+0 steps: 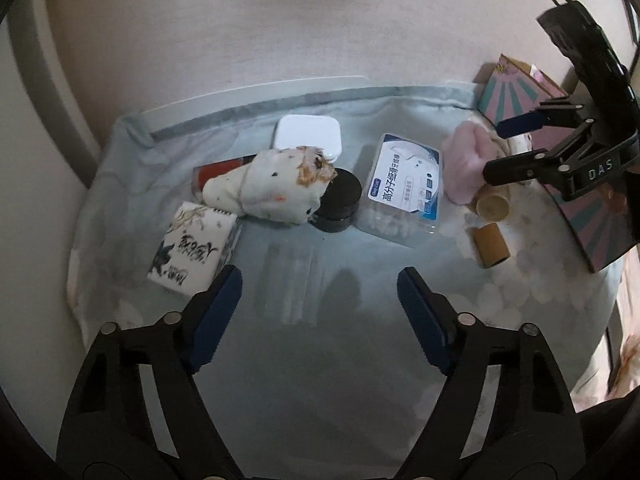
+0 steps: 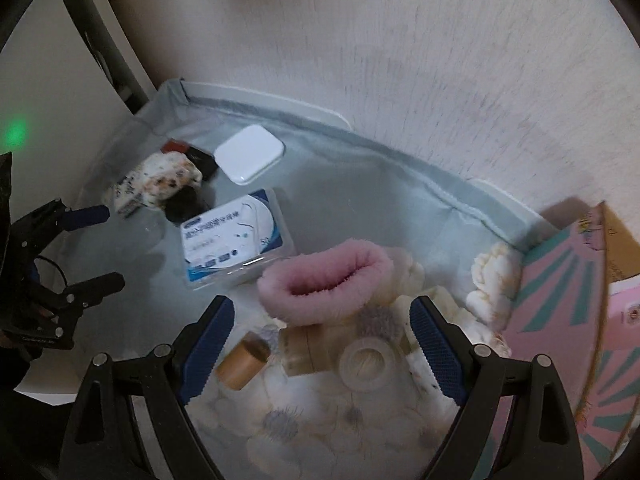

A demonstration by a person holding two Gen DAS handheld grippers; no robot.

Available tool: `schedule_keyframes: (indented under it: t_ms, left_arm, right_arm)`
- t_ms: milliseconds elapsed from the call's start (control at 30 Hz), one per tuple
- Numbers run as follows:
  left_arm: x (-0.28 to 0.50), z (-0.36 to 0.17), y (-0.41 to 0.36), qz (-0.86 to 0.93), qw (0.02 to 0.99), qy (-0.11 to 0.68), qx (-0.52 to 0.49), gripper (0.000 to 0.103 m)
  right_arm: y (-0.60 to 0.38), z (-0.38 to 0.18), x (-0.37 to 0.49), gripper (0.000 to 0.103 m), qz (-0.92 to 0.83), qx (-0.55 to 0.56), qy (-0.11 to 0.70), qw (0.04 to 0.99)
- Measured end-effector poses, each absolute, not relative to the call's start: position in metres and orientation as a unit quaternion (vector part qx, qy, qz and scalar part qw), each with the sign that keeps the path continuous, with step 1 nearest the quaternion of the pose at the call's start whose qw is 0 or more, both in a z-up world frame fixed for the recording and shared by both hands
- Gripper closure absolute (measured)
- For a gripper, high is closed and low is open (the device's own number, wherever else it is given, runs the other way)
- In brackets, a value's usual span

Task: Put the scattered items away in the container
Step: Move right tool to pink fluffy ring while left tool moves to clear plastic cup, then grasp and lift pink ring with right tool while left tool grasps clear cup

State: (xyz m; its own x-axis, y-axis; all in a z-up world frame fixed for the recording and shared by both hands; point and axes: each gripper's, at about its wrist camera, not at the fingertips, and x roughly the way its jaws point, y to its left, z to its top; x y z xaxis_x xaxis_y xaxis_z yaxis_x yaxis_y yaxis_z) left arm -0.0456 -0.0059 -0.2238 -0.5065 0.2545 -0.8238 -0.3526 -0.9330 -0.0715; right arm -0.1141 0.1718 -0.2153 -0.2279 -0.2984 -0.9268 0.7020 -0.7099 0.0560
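Scattered items lie on a pale blue cloth point(image 1: 320, 360). A spotted white pouch point(image 1: 268, 188) leans on a black jar point(image 1: 340, 202), next to a printed packet point(image 1: 194, 254), a white case point(image 1: 308, 136) and a clear floss box point(image 1: 404, 188). A pink fluffy sock point(image 2: 324, 282), a clear tape roll point(image 2: 370, 362) and a brown cap point(image 2: 242, 362) lie before my right gripper point(image 2: 322, 352), which is open and empty. My left gripper point(image 1: 320, 316) is open and empty over bare cloth. The pink-and-teal striped box point(image 2: 568, 320) stands at the right.
A wall rises right behind the cloth. A dark curved chair frame point(image 2: 108, 36) stands at the far left. A second brown tube point(image 1: 490, 244) lies near the striped box point(image 1: 516, 96). The right gripper point(image 1: 508, 148) reaches in over the pink sock point(image 1: 466, 164).
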Motion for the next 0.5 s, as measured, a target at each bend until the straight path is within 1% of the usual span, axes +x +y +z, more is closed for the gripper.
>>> schedule_keyframes:
  t_ms: [33, 100, 133, 200, 233, 267, 300, 333, 367, 433, 500]
  left_arm:
    - [-0.049, -0.227, -0.004, 0.864, 0.178, 0.057, -0.467, 0.031]
    - [-0.054, -0.231, -0.002, 0.861, 0.181, 0.062, -0.471, 0.042]
    - [-0.057, -0.234, 0.0, 0.859, 0.182, 0.067, -0.473, 0.043]
    - [-0.06, -0.239, 0.003, 0.857, 0.181, 0.078, -0.477, 0.054]
    - [-0.061, -0.24, 0.004, 0.856, 0.181, 0.082, -0.478, 0.057]
    - [-0.062, -0.242, 0.005, 0.855, 0.18, 0.086, -0.479, 0.062]
    - [-0.063, -0.244, 0.005, 0.854, 0.179, 0.088, -0.48, 0.07]
    - [-0.064, -0.245, 0.005, 0.854, 0.177, 0.091, -0.481, 0.073]
    - [-0.064, -0.246, 0.005, 0.854, 0.174, 0.095, -0.481, 0.076]
    - [-0.065, -0.244, 0.003, 0.855, 0.173, 0.096, -0.479, 0.076]
    - [-0.065, -0.243, 0.0, 0.857, 0.17, 0.096, -0.477, 0.076]
  right_arm:
    - [0.17, -0.22, -0.115, 0.016, -0.758, 0.527, 0.196, 0.329]
    - [0.166, -0.225, -0.117, 0.016, -0.756, 0.526, 0.204, 0.332]
    - [0.165, -0.227, -0.119, 0.015, -0.755, 0.525, 0.207, 0.334]
    - [0.16, -0.23, -0.121, 0.016, -0.756, 0.519, 0.212, 0.337]
    - [0.159, -0.232, -0.122, 0.016, -0.756, 0.517, 0.216, 0.339]
    - [0.157, -0.234, -0.123, 0.016, -0.756, 0.514, 0.222, 0.339]
    - [0.155, -0.236, -0.124, 0.016, -0.755, 0.513, 0.229, 0.339]
    - [0.154, -0.238, -0.126, 0.016, -0.753, 0.513, 0.233, 0.34]
    - [0.153, -0.239, -0.126, 0.022, -0.752, 0.513, 0.233, 0.341]
    - [0.154, -0.242, -0.129, 0.036, -0.747, 0.52, 0.228, 0.346]
    - [0.157, -0.242, -0.133, 0.042, -0.746, 0.526, 0.213, 0.348]
